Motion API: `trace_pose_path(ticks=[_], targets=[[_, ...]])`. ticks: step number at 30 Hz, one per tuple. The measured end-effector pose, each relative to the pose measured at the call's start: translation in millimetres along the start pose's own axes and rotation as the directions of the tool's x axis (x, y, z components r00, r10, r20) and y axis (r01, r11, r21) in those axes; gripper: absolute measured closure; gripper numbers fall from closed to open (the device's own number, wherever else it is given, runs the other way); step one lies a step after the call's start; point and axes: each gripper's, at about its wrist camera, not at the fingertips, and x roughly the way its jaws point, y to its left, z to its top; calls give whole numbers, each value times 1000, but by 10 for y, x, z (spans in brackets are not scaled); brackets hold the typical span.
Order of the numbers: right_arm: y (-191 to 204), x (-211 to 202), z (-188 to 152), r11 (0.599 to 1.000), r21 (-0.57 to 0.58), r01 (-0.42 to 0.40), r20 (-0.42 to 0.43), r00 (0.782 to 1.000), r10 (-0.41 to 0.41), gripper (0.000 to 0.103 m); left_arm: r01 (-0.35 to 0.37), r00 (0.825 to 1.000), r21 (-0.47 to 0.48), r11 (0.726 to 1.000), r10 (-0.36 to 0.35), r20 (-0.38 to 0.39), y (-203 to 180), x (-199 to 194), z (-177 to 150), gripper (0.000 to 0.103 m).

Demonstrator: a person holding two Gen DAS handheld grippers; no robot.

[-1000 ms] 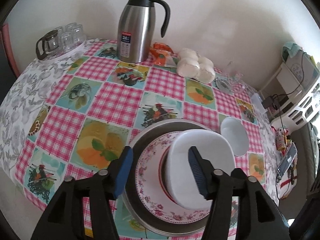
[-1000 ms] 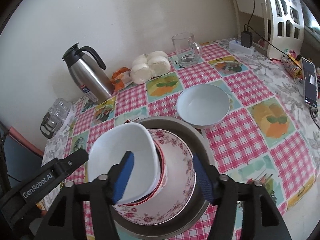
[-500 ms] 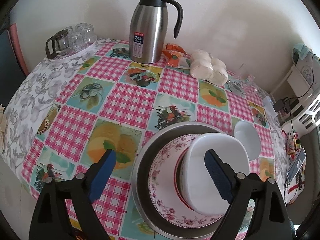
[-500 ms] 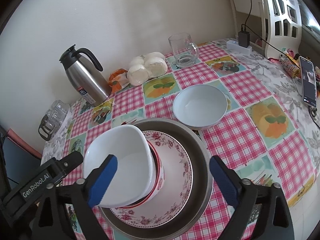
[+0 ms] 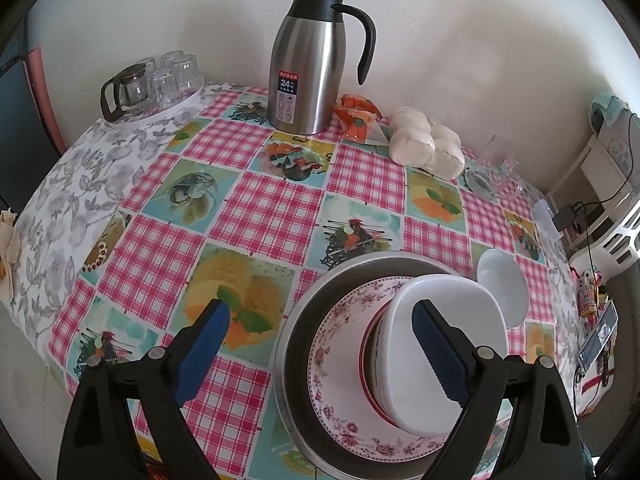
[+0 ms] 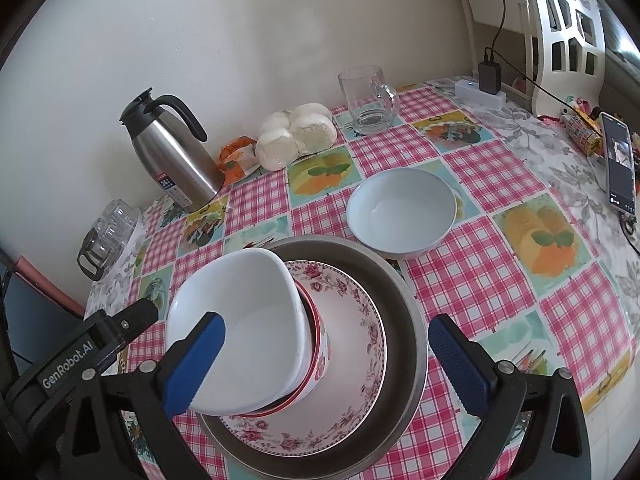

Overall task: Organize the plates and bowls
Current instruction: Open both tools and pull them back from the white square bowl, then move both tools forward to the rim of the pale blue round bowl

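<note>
A stack stands near the table's front: a grey metal pan, a floral plate, a red-rimmed bowl, and a square white bowl tilted on top. Just beyond the stack sits a round white bowl. My left gripper hovers over the stack's left side, jaws opening, pads touching nothing. The jaws of my right gripper are opening too. They straddle the square bowl and the plate without pressing on them.
A steel thermos jug, an orange packet and bagged white buns line the wall. A glass mug stands at the right and a tray of glasses at the left. A phone lies near the right edge.
Both grippers have spread their jaws wide and come off the square white bowl. It stays tilted on the stack. The left wrist view has tipped slightly.
</note>
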Motion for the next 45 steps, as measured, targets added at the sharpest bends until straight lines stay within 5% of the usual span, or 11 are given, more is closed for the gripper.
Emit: trace_pose_path(ticks=[15,32,45], targets=[[-260,-82,74,1000,18,15,12,1000,-15,0,32,999,-26,999,-33,-15,-176,-52,-63,10],[-982,-180,216,988,137,68,37,997,-74,0,65,998,135,989,-68,15,-1121,-144,-97,10],[-1290,-38,326,972,213,103,16,994,-109,0,75,997,232,970,-69,-35,-1713,93,-53,10]])
